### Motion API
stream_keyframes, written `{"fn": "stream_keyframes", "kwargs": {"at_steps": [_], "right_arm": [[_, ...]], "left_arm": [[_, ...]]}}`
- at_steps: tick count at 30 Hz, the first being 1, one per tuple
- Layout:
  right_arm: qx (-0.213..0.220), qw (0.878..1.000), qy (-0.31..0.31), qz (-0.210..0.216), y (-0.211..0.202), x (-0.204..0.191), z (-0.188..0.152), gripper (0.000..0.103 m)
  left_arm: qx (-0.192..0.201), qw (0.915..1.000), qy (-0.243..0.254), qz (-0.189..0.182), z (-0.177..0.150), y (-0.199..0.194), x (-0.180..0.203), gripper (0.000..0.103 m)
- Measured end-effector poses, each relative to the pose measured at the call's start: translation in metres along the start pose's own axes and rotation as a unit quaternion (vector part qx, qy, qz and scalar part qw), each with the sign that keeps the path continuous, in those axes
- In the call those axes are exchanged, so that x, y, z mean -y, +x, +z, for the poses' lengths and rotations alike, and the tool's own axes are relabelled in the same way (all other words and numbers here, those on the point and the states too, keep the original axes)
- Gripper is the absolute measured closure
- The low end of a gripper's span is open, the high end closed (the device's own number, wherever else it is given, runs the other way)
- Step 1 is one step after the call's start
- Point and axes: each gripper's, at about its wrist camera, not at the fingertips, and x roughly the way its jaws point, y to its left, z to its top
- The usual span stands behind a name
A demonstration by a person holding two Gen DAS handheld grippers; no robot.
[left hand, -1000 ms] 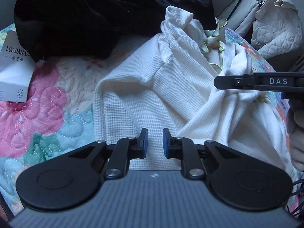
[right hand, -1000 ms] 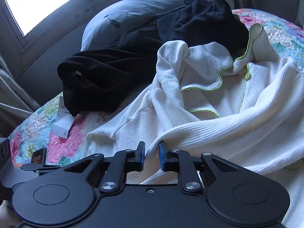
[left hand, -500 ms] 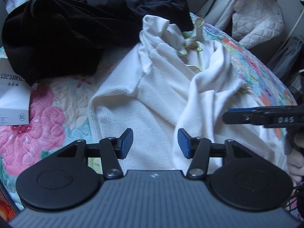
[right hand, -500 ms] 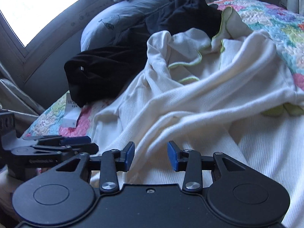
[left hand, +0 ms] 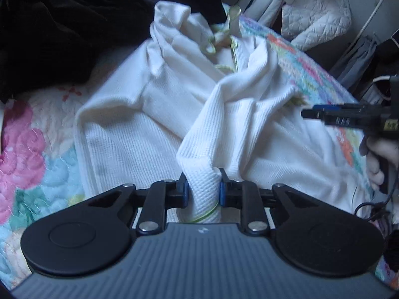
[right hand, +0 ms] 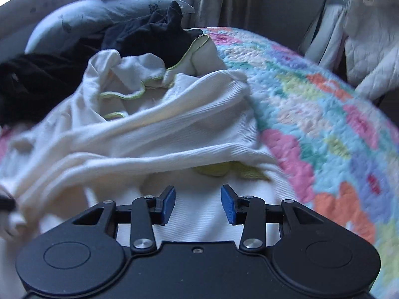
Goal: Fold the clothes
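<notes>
Two grippers work over a white waffle-knit top [left hand: 139, 129] that lies rumpled on a flowered quilt [left hand: 27, 149]. At the far left of the left wrist view the quilt shows pink and blue patches, and a heap of black clothes [left hand: 49, 30] sits behind it, against the top's upper edge. Toward the middle, the left gripper [left hand: 202, 193] is closing, and its blue pads press from both sides on the cuff end of a sleeve [left hand: 203, 196] of the top, which has a thin green line of trim; the sleeve rises from the pads and runs back into the bunched cloth. Further right the right gripper [left hand: 324, 117] reaches in from the edge, with a hand [left hand: 379, 159] below it. In its own view the right gripper [right hand: 197, 204] hangs over the white cloth with its blue fingers [right hand: 167, 203] spread apart and nothing between them. Right of the top the quilt [right hand: 324, 124] is bare, and a white quilted jacket [right hand: 369, 44] hangs beyond the bed.
</notes>
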Motion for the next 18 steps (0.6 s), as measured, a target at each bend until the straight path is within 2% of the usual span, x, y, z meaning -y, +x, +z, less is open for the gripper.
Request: {"fn": "stream_keyframes", "kwargs": {"at_steps": [3, 4, 6, 9, 12, 14, 16, 18], "right_arm": [[0.009, 1.000, -0.014, -0.021, 0.004, 0.018, -0.002, 0.057], [0.010, 1.000, -0.010, -0.021, 0.007, 0.025, -0.001, 0.057], [0.007, 0.999, -0.018, -0.030, 0.016, 0.032, 0.001, 0.057], [0.002, 0.998, -0.038, -0.043, 0.029, 0.039, 0.006, 0.057], [-0.004, 0.996, -0.075, -0.048, 0.047, 0.034, 0.015, 0.057], [-0.013, 0.995, -0.096, -0.038, 0.063, 0.029, 0.019, 0.057], [-0.010, 0.995, -0.100, -0.022, 0.077, 0.027, 0.020, 0.057], [-0.003, 0.996, -0.090, -0.006, 0.086, 0.029, 0.021, 0.058]], "left_arm": [[0.049, 0.9964, -0.068, -0.018, 0.008, -0.031, -0.026, 0.085], [0.055, 0.9961, -0.069, -0.005, 0.007, -0.038, -0.030, 0.085], [0.030, 0.9981, -0.032, 0.043, 0.002, -0.035, -0.028, 0.085], [-0.013, 0.9972, -0.054, 0.050, -0.005, -0.013, -0.035, 0.085], [-0.020, 0.9971, -0.045, 0.058, -0.003, -0.003, -0.031, 0.083], [-0.016, 0.9976, -0.041, 0.053, -0.002, -0.004, -0.027, 0.076], [-0.012, 0.9979, -0.038, 0.051, -0.001, -0.006, -0.025, 0.062], [-0.010, 0.9978, -0.032, 0.057, 0.000, -0.006, -0.023, 0.061]]}}
